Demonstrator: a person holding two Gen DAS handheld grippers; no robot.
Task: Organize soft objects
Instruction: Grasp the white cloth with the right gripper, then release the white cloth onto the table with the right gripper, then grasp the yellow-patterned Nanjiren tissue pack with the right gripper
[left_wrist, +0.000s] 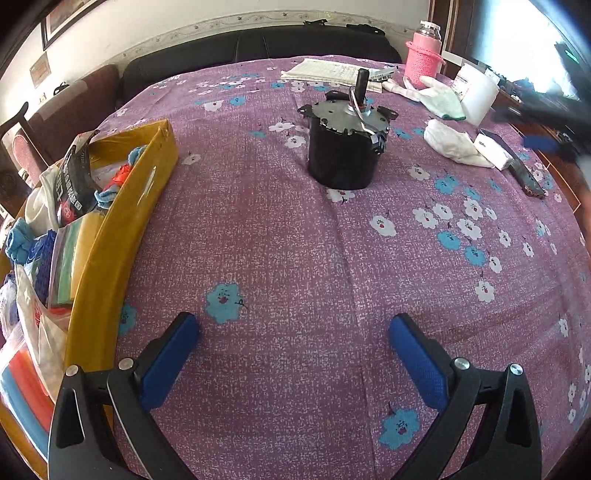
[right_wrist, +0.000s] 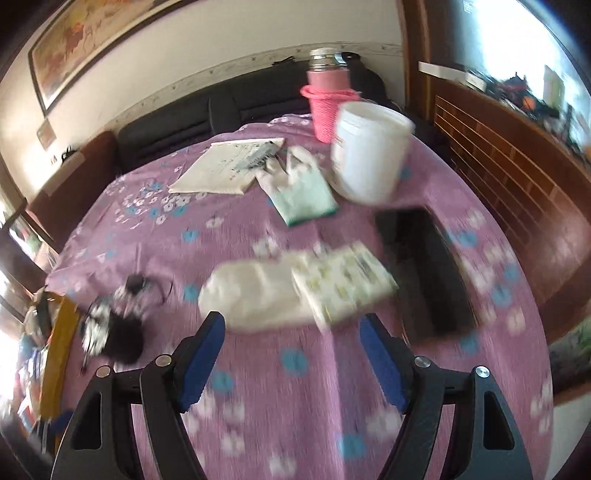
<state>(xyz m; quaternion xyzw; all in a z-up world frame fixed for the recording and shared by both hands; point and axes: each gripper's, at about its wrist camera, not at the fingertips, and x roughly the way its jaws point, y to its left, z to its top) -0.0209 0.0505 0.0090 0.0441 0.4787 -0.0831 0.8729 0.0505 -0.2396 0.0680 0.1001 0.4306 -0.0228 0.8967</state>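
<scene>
Purple cloth covers our worktop (left_wrist: 295, 258). Both tongs, left (left_wrist: 295, 332) and right (right_wrist: 291, 332), gape empty. We judge the white bundle (right_wrist: 255, 295) light, squashy; pinch its middle.

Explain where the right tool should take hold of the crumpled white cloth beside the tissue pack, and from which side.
Grip the white cloth at its rounded, bunched end, the one away from the tissue pack. Come down from above with the right tool, its jaws open and empty. The cloth lies flat and limp, so only a raised fold gives the pads something to pinch, and that end looks clear of the pack.
</scene>
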